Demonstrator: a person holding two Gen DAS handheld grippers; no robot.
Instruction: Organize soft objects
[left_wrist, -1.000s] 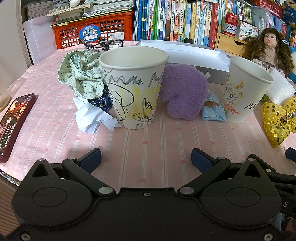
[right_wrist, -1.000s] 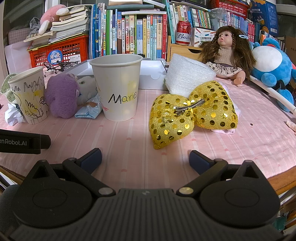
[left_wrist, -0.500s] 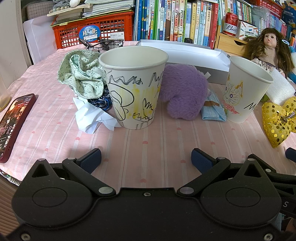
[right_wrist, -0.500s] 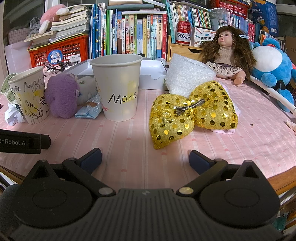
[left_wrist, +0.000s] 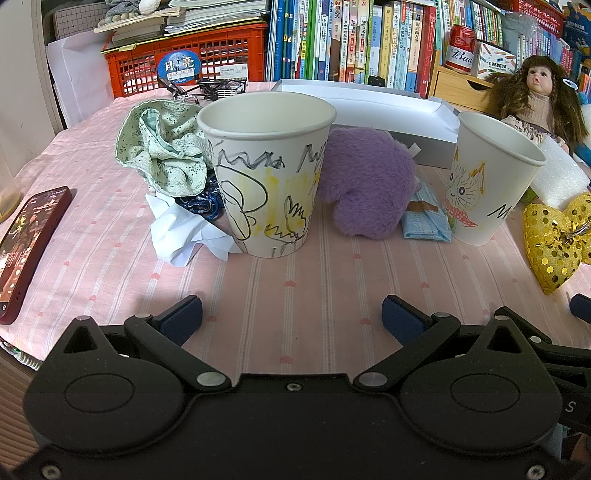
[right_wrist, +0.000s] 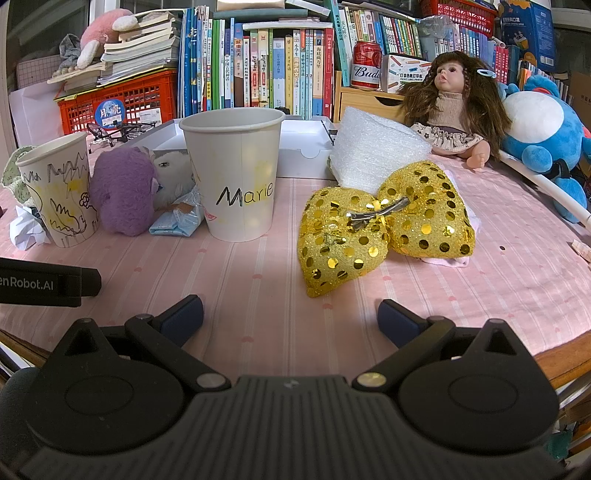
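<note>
A scribbled paper cup (left_wrist: 266, 177) stands upright straight ahead of my open, empty left gripper (left_wrist: 291, 319). Left of it lie a green patterned cloth (left_wrist: 162, 155) and crumpled white paper (left_wrist: 181, 232). Behind it to the right sit a purple plush (left_wrist: 365, 188) and a blue face mask (left_wrist: 424, 218). A second cup marked "Marie" (right_wrist: 232, 177) stands ahead of my open, empty right gripper (right_wrist: 291, 317). A gold sequin bow (right_wrist: 384, 225) lies just ahead and right of the right gripper, with white foam (right_wrist: 373, 151) behind it.
A red phone (left_wrist: 26, 247) lies at the table's left edge. A white box (left_wrist: 369, 107), a doll (right_wrist: 450, 114), a blue plush (right_wrist: 546, 140), a red crate (left_wrist: 184, 62) and books line the back. The left gripper's body (right_wrist: 44, 282) shows in the right wrist view.
</note>
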